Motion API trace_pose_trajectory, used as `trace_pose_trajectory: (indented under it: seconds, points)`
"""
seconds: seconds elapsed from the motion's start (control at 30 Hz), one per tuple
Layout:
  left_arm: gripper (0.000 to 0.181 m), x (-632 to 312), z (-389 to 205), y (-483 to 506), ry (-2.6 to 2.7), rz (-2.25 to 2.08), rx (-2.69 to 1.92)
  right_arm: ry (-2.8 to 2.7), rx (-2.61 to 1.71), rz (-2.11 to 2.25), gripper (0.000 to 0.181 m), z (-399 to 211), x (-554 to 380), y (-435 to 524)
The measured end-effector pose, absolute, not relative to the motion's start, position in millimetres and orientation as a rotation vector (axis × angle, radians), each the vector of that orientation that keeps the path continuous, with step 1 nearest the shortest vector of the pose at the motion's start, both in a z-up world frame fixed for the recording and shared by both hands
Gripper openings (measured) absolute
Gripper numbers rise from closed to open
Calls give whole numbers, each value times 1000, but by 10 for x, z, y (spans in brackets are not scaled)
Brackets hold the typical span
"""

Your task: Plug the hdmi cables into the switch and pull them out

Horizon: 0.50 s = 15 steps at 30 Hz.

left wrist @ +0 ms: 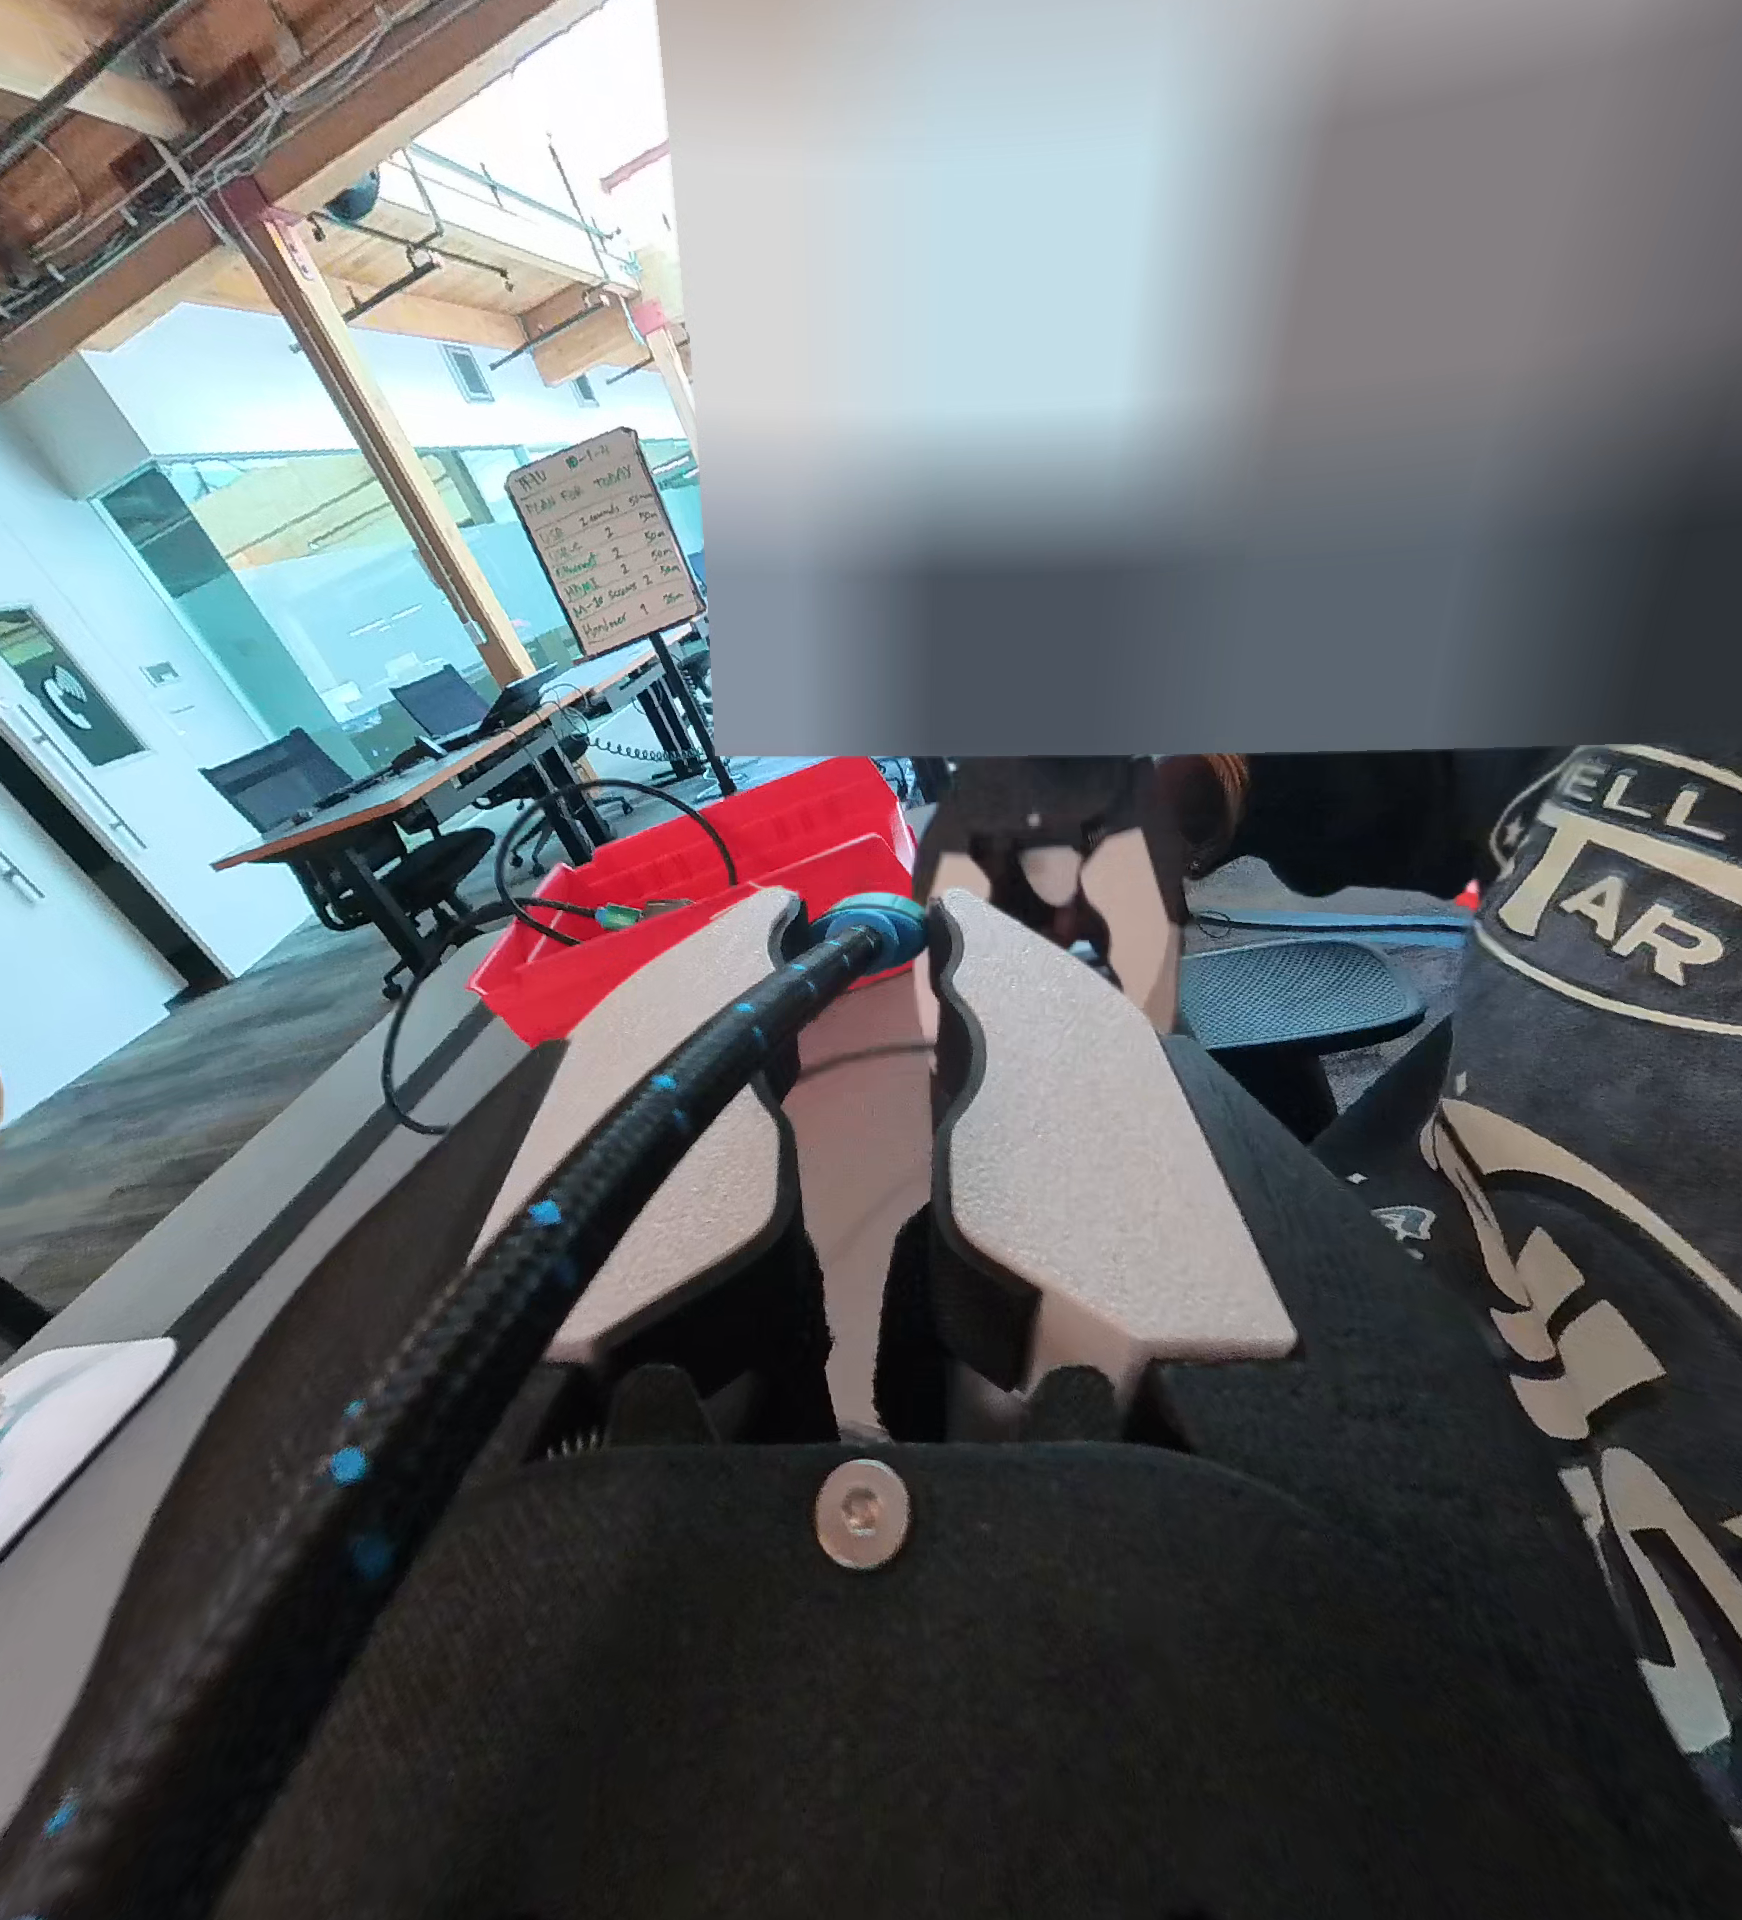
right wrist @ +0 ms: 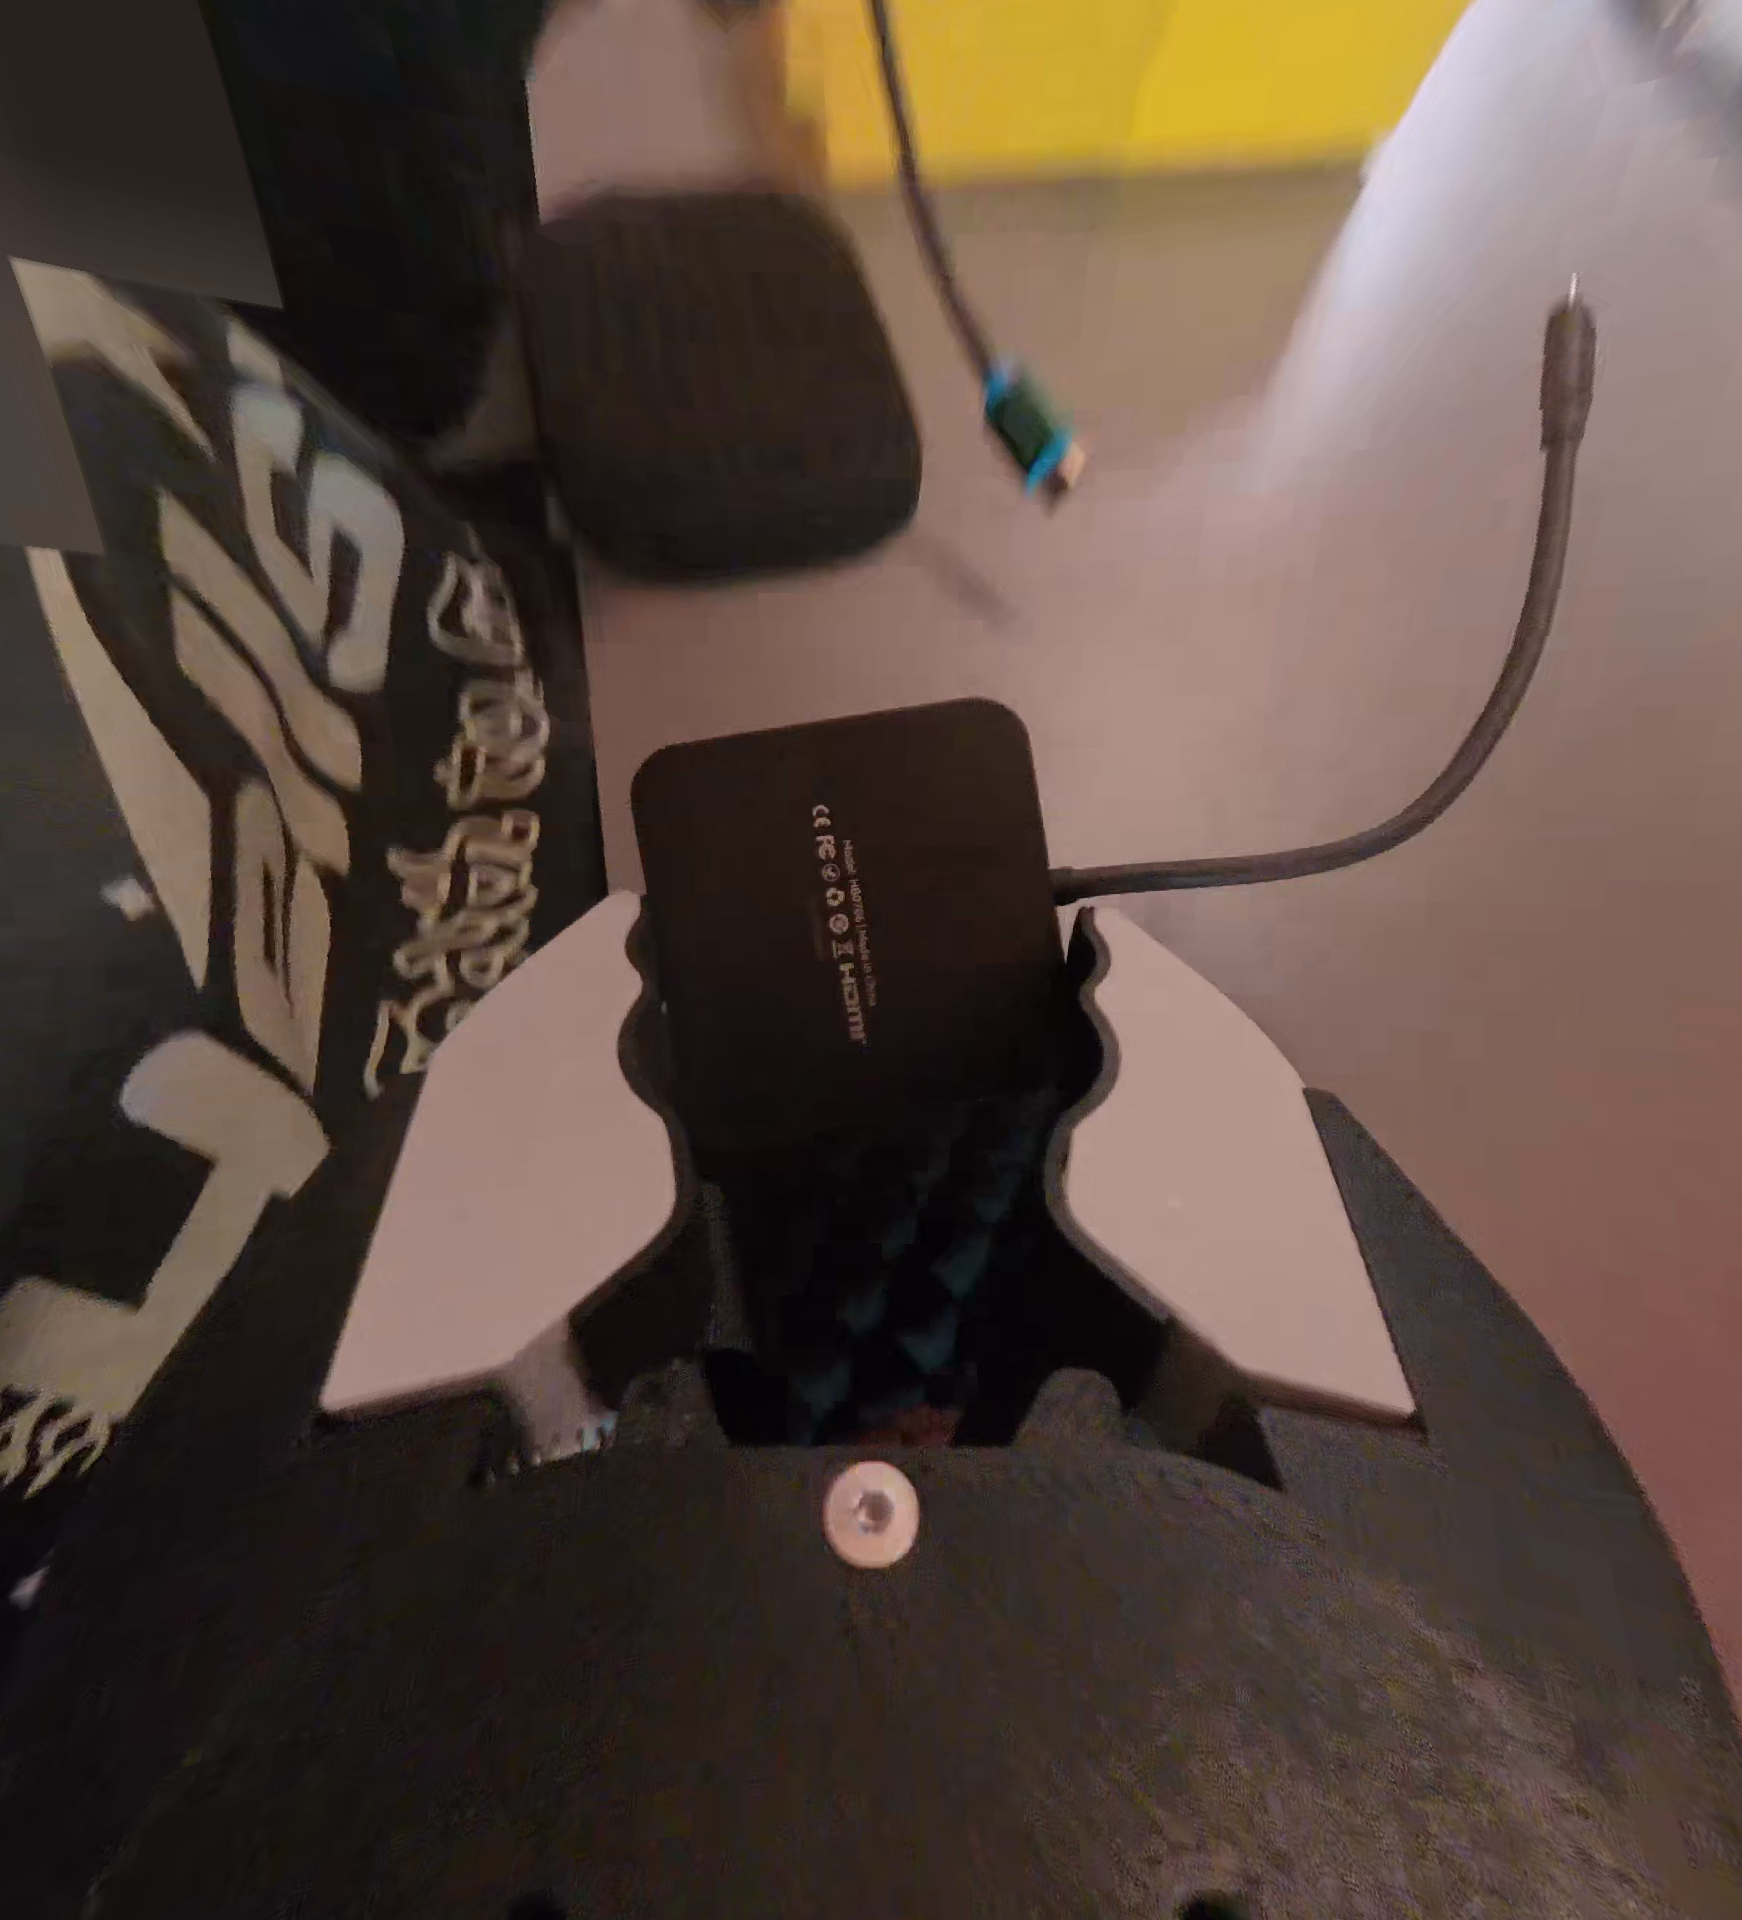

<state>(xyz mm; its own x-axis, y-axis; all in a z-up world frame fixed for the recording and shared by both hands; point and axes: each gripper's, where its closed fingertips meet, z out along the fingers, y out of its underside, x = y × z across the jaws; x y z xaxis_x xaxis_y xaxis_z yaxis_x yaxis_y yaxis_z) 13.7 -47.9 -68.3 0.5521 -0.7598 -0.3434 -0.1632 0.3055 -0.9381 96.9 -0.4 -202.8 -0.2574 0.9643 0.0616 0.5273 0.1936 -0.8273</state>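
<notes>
A person's black garment with pale printed lettering (left wrist: pixel 1636 1195) fills the right of the left wrist view and the left of the right wrist view; behind the left gripper (left wrist: pixel 867 920) a red bin (left wrist: pixel 555 971) sits on the grey table (left wrist: pixel 254 1174), thin black cables looping over its rim.

The right gripper (right wrist: pixel 851 930) is clamped on the switch (right wrist: pixel 836 894) — a flat black box with rounded corners, its labelled face toward the camera, held above the tabletop; a short stiff black lead (right wrist: pixel 1532 665) leaves its right edge and curves upward to a small barrel plug.

The left gripper's fingers stand narrowly apart, pinching the blue-collared end of a braided black hdmi cable (left wrist: pixel 638 1112) with blue flecks — the cord trails back over the left finger.

A second connector, blue and black (right wrist: pixel 1033 436), hangs loose on a thin cable beyond the switch.
</notes>
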Motion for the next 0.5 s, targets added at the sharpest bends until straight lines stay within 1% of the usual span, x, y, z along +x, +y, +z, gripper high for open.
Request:
trace_pose_trajectory:
  seconds: [0.07, 0.13, 0.3, 0.4, 0.5]
  points:
    - [21, 152, -836, -448, 958, -465, -1261, -1786, -1299, 1013, 76, -1835, 848, 9]
    - [21, 150, -1030, -404, 969, -452, -1289, -1723, -1238, 1068, 76, -1774, 691, 25]
    - [21, 118, -1383, -342, 951, -530, -1335, -1609, -1120, 1108, 76, -1830, 307, 70]
    - [21, 80, -1507, -304, 967, -479, -1379, -1613, -1091, 1065, 76, -1814, 257, 48]
    - [21, 138, -1558, -332, 1018, -472, -1369, -1681, -1093, 1031, 76, -1946, 246, -9]
